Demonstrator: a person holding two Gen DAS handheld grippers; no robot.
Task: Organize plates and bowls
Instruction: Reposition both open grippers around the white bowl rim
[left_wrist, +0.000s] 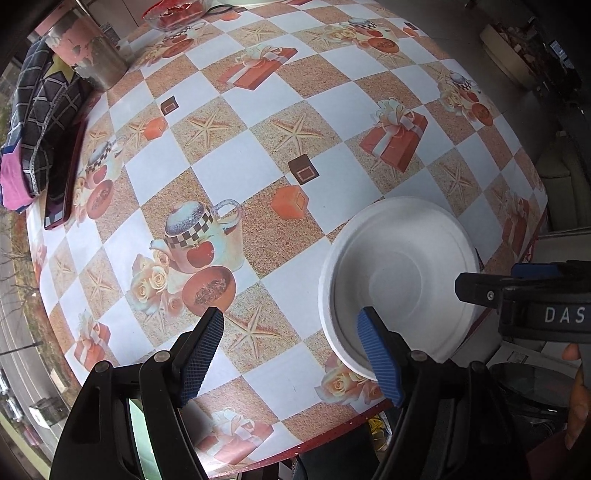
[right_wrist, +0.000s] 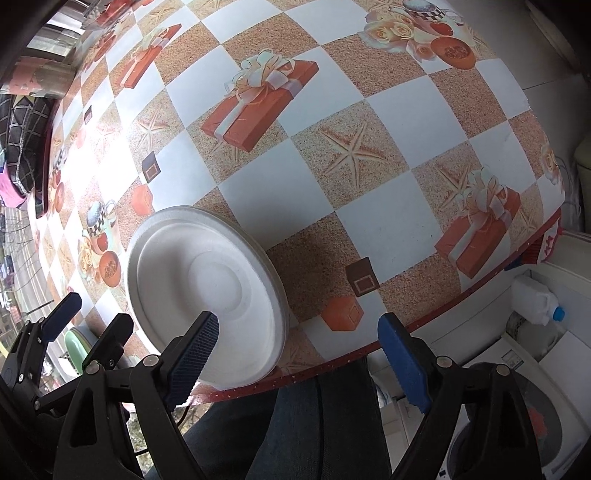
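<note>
A stack of white disposable bowls (left_wrist: 399, 280) sits near the table's front edge; it also shows in the right wrist view (right_wrist: 207, 284). My left gripper (left_wrist: 291, 354) is open and empty, its right finger over the stack's near rim. My right gripper (right_wrist: 299, 354) is open and empty, its left finger over the stack's near rim, the rest over the table edge. The right gripper shows in the left wrist view (left_wrist: 524, 295) at the right of the stack. The left gripper shows in the right wrist view (right_wrist: 62, 314) left of the stack.
The table (left_wrist: 258, 155) has a checkered printed cloth. A metal tin (left_wrist: 88, 51), folded cloth (left_wrist: 40, 110) and a dark tray (left_wrist: 66, 177) are at the far left. A glass bowl of red items (left_wrist: 173, 13) stands at the back. A washing machine (right_wrist: 517, 406) is below right.
</note>
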